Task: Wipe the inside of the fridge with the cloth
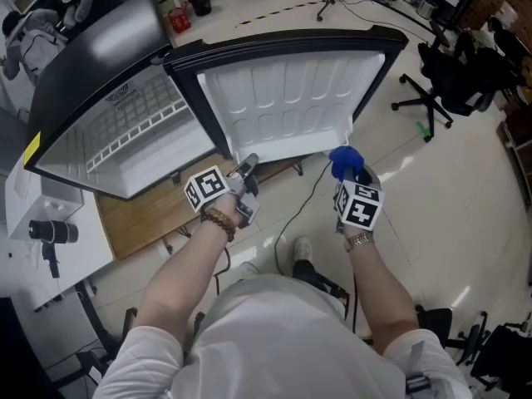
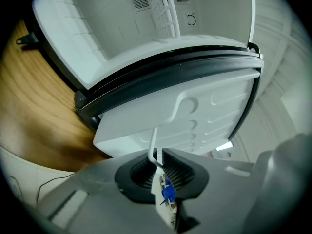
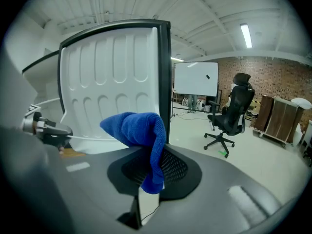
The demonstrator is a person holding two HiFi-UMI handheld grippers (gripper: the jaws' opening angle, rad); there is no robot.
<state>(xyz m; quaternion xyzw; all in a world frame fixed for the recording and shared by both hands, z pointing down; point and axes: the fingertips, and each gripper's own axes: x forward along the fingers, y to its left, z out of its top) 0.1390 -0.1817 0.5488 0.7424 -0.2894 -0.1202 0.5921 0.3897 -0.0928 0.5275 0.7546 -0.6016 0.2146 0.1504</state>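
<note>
A small white fridge (image 1: 125, 140) stands on a wooden board with its door (image 1: 283, 106) swung wide open, the ribbed inner panel facing me. My left gripper (image 1: 247, 173) is at the door's lower edge, shut on a thin white door rail (image 2: 152, 145) that runs up between its pads. My right gripper (image 1: 349, 173) hangs just right of the door's corner, shut on a blue cloth (image 3: 136, 128) that drapes over its jaws. In the right gripper view the door panel (image 3: 112, 82) fills the left half and the left gripper (image 3: 46, 128) shows at the edge.
The wooden board (image 1: 150, 210) carries the fridge. A white table with a small camera (image 1: 50, 233) sits at the left. Black office chairs (image 1: 449, 81) stand at the right, and a dark cable (image 1: 303, 206) trails over the pale floor below the door.
</note>
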